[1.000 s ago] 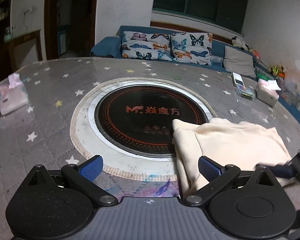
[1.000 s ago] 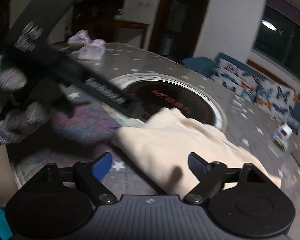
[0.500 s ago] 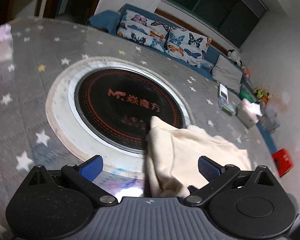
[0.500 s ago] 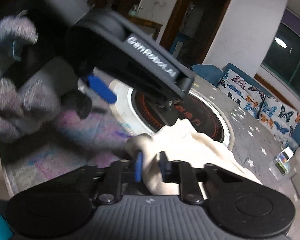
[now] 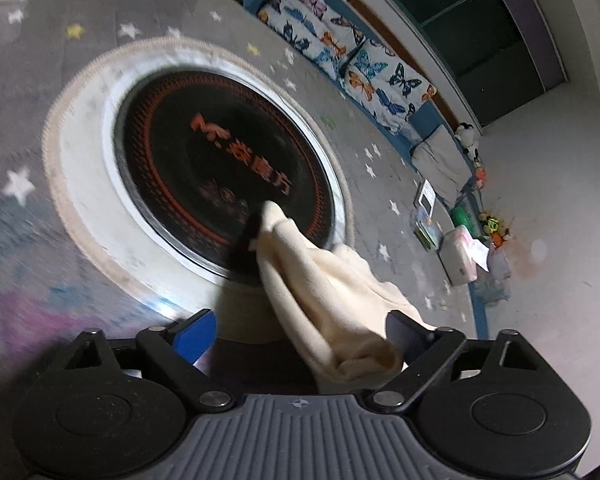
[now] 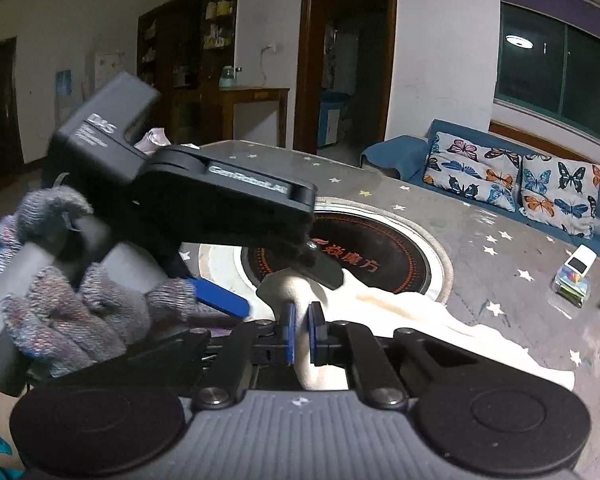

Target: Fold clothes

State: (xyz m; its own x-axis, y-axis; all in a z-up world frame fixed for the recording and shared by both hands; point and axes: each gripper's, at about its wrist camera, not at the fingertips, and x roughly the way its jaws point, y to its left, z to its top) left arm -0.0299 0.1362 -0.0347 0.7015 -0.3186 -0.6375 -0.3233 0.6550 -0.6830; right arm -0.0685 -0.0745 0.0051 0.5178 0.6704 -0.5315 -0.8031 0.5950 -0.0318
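Right claw (image 6: pixel 300 334) pinched on cream cloth (image 6: pixel 400 312) lifted off table (image 6: pixel 500 264), left claw (image 5: pixel 300 332) spread around its corner: thin pinch risks slipping and dropping the fold if tugged.

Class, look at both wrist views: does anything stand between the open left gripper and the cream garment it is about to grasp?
Nothing visible does. The garment already lies between the left gripper's open fingers, against the right-hand one. The right gripper is shut on another part of the cloth, clear of that gap.
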